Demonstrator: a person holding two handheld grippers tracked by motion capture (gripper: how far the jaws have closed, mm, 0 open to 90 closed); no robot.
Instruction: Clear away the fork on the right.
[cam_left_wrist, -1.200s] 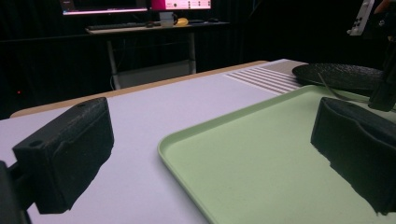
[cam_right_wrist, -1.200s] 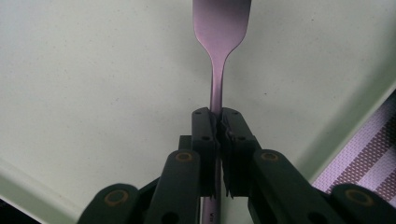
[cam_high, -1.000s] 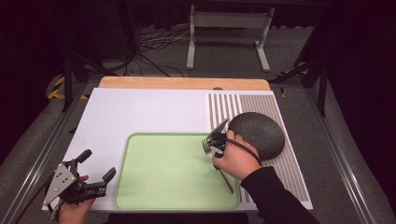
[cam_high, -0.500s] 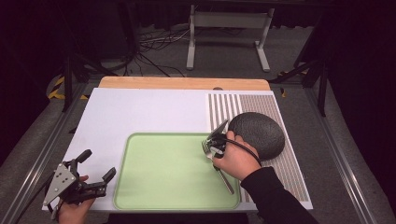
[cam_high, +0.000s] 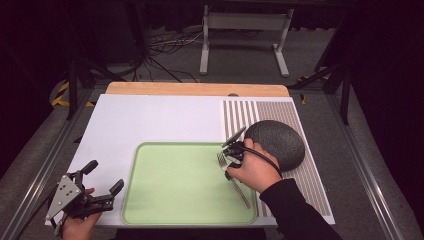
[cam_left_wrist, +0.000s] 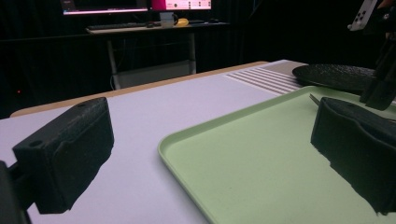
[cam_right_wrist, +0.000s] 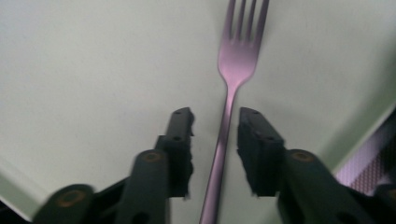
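The green tray (cam_high: 180, 185) is lying on the white desk (cam_high: 150, 120), at about 6 o'clock of it, with its near rim close to the desk's near edge. Most of the tray floor is lying bare, from its centre out to 9 o'clock. The desk is also lying bare from 9 to 12 o'clock. A dark round dish (cam_high: 275, 142) is sitting on the striped mat (cam_high: 280, 112) at 3 o'clock, just beside the tray's right rim.

The fork (cam_right_wrist: 233, 70) is lying on the tray near that right rim, tines pointing toward 11 o'clock. The right claw (cam_right_wrist: 215, 140) is standing over the fork's handle with its jaws apart, one on each side of the handle and not touching it. In the high view the right hand (cam_high: 257, 172) is covering the middle of the fork, so the jaws are hard to make out there.

The left claw (cam_high: 102, 177) is resting at the desk's 7 o'clock corner, just left of the tray, jaws wide apart and holding nothing. The left hand (cam_high: 77, 225) is being cut off by the bottom edge. In the left gripper view its right jaw is hiding part of the fork, and the room behind is too dark to make out.
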